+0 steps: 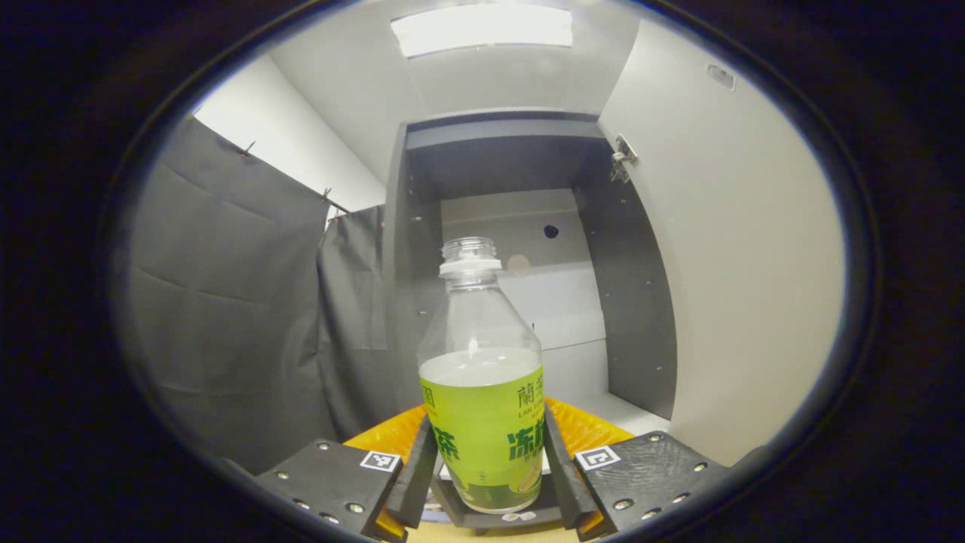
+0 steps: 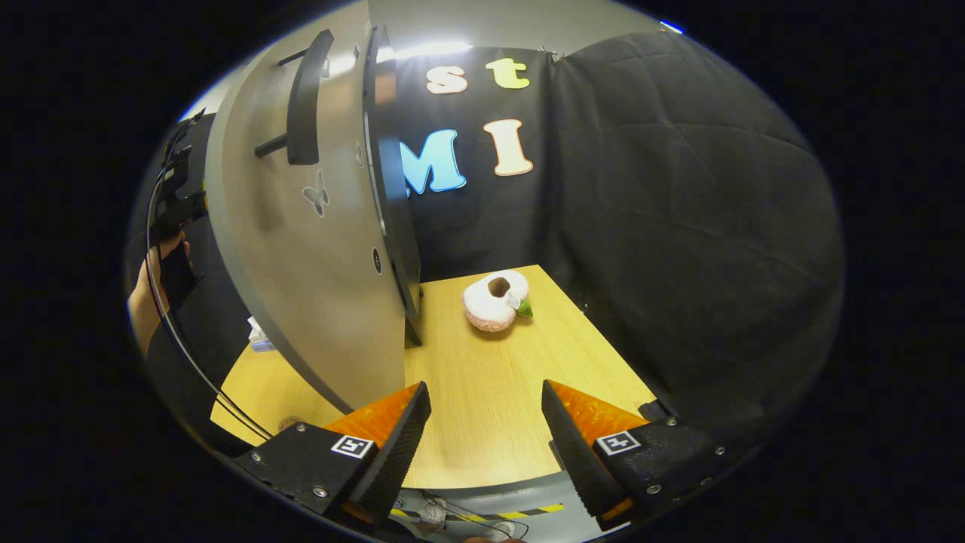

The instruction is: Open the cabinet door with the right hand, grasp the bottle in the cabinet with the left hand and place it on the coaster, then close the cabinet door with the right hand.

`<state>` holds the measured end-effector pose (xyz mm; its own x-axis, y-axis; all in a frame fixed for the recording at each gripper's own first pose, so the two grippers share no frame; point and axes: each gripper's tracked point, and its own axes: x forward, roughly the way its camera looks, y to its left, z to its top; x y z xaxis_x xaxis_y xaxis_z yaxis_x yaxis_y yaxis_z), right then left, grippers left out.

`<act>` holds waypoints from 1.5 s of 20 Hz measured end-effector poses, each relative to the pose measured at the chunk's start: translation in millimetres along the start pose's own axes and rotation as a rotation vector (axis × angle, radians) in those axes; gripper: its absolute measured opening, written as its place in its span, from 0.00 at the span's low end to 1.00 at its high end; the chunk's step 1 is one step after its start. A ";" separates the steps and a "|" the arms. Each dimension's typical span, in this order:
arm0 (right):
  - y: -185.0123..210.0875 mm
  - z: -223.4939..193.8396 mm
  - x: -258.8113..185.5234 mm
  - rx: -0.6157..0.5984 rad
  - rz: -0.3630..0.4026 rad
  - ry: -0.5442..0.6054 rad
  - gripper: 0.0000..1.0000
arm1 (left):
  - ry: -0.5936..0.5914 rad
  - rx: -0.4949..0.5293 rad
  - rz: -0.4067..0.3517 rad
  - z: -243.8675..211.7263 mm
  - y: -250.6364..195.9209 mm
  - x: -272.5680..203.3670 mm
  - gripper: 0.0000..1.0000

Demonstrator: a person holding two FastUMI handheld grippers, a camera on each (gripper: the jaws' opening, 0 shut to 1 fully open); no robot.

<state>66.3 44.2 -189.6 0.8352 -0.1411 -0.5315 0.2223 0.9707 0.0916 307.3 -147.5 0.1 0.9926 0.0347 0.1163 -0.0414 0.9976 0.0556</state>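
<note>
A clear, capless bottle [image 1: 482,332] with a green label and pale liquid stands upright between the fingers of my left gripper [image 1: 488,452], which is shut on its lower body. A dark flat piece [image 1: 490,519] lies under its base, likely the coaster; I cannot tell whether they touch. Behind the bottle the grey cabinet [image 1: 520,158] stands open, with its door [image 1: 739,264] swung out to the right. In the right gripper view, my right gripper [image 2: 484,388] is open and holds nothing, over the table's front part, to the right of the open door [image 2: 317,286] and below its black handle [image 2: 305,98].
A pink ring-shaped soft toy [image 2: 494,302] lies on the wooden table [image 2: 482,407] near the back wall. At the far left of the right gripper view, a hand [image 2: 143,294] holds the other gripper [image 2: 177,188] behind the door. Black cloth walls close in both sides.
</note>
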 end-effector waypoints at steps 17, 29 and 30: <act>-64.4 -72.1 19.1 -0.153 -0.123 0.068 0.92 | 0.121 -0.045 -0.032 -22.3 -2.8 4.3 0.69; -29.5 -137.9 29.2 -0.438 0.008 0.214 0.95 | 0.165 0.018 0.022 -25.4 5.8 1.4 0.69; -28.6 -143.4 32.6 -0.425 0.016 0.234 0.95 | 0.178 0.015 0.035 -25.3 7.5 0.1 0.69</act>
<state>15.0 39.8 -330.4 0.6905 -0.1256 -0.7123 -0.0549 0.9729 -0.2248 310.0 -138.4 -24.5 0.9950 0.0809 -0.0590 -0.0767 0.9946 0.0695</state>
